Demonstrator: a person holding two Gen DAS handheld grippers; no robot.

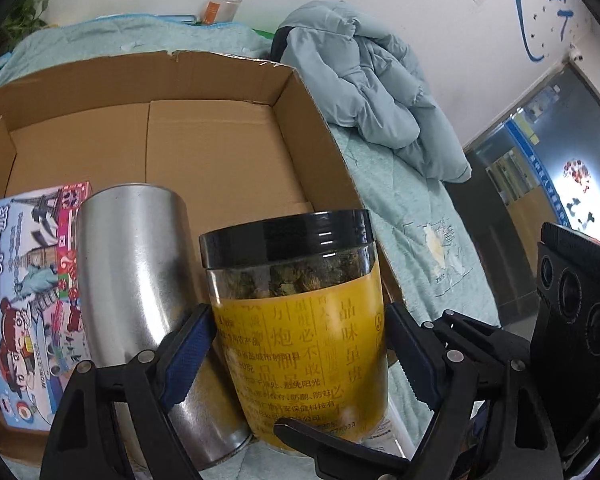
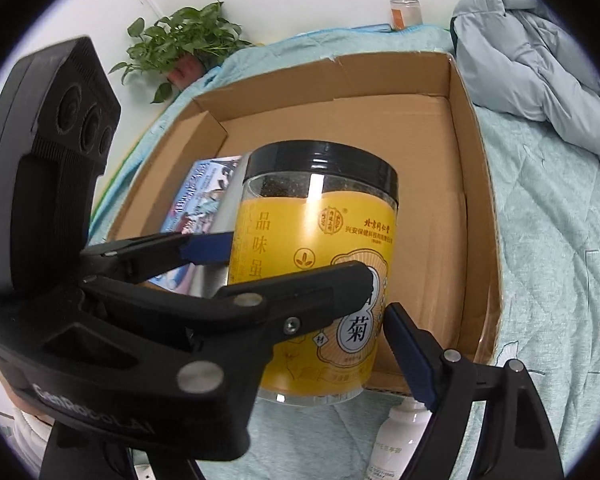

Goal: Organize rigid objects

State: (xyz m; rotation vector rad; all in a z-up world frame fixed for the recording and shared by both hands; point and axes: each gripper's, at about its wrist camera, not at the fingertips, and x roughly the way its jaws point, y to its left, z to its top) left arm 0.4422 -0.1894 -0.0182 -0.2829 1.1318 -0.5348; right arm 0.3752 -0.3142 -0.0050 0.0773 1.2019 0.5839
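A clear jar with a yellow label and black lid [image 1: 300, 320] stands upright between the fingers of my left gripper [image 1: 296, 352], which is shut on it. The jar also shows in the right wrist view [image 2: 316, 264], lifted just above the blanket at the front wall of the open cardboard box [image 1: 204, 80]. A silver metal can [image 1: 140, 280] leans beside the jar, close to the left finger. A colourful flat game box [image 1: 28, 288] lies inside the cardboard box at its left. My right gripper [image 2: 404, 344] is open beside the jar, empty.
A white bottle [image 2: 400, 440] lies on the teal blanket [image 2: 548, 264] below my right gripper. A pale blue jacket [image 1: 364, 84] is heaped to the right of the box. An orange-labelled can [image 1: 220, 8] and a potted plant [image 2: 184, 40] stand by the wall.
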